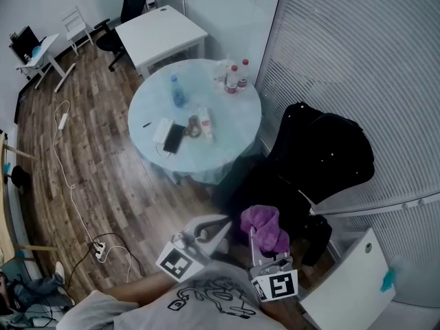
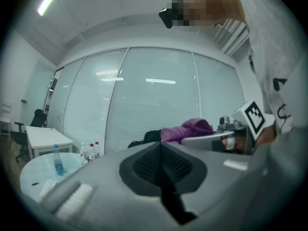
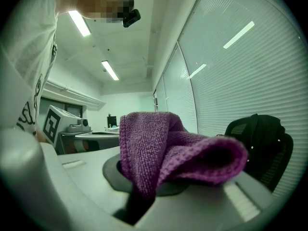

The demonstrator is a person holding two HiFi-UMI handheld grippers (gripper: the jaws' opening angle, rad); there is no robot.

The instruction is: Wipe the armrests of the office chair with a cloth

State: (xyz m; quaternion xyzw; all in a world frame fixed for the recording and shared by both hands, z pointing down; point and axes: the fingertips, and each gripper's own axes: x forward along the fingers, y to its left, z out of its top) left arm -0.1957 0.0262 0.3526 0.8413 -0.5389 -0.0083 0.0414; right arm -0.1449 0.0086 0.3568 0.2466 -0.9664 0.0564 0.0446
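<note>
While the right gripper sits at the lower middle of the head view, its jaws are clamped on a bunched purple cloth. The cloth rises from the jaws just left of the black office chair, which fills the right centre of the frame against the slatted blinds. From above I cannot tell whether the cloth touches the chair. In the right gripper view the cloth folds over toward the right, with the chair's back at the right edge beyond it.

Just left of the right gripper, the left gripper points up and to the right. In its own view its jaws are pressed together with nothing between them, and the cloth shows right of centre.

A round table with bottles stands at the middle, above both grippers.
</note>
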